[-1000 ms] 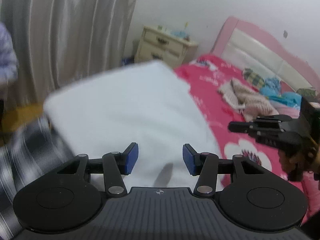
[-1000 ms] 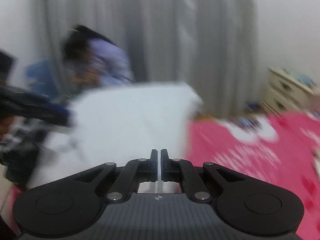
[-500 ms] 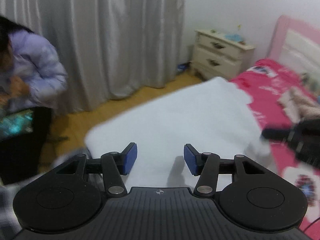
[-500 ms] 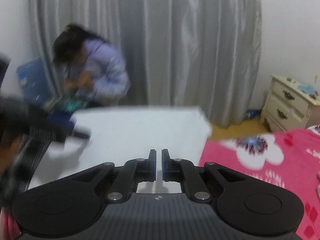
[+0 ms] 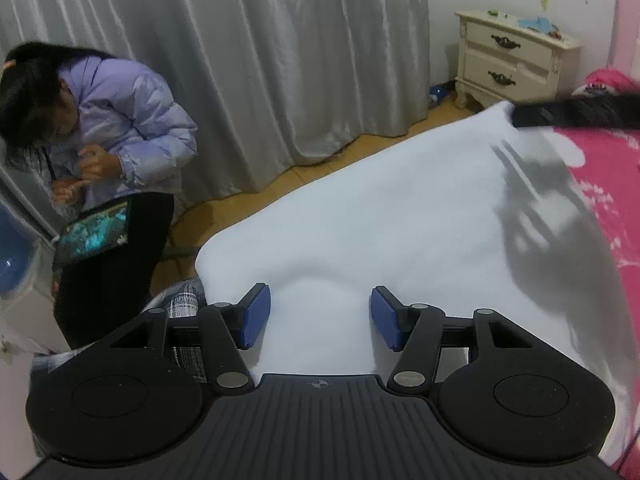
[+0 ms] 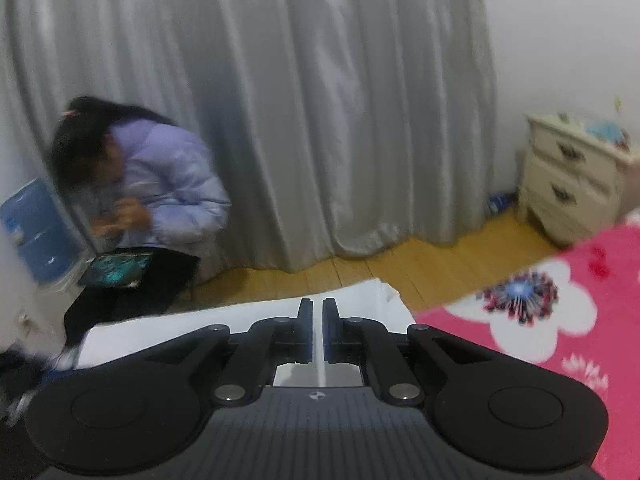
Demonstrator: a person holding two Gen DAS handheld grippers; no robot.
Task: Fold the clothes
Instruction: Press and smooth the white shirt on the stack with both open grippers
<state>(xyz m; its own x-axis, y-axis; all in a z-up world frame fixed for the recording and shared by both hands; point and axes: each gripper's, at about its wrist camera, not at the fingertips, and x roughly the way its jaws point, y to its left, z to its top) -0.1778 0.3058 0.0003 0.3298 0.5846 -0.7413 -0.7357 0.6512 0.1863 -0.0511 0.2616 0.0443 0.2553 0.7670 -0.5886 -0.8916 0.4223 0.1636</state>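
1. While the white cloth point(image 5: 400, 232) spreads across the bed point(image 5: 612, 200), the left gripper point(image 5: 319, 316) has just been opening, its blue pads apart over a raised fold without pressing it.
2. Right gripper point(image 6: 318, 330) is clamped on the cloth's far corner.
3. Beyond the cloth's edge lie bare floor point(image 6: 400, 272), a curtain point(image 5: 280, 60), a nightstand point(image 5: 516, 60) and a seated person point(image 5: 120, 128).

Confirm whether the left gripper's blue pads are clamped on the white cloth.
No: the left gripper stands open, blue pads apart, the white cloth lying unpinched between them.
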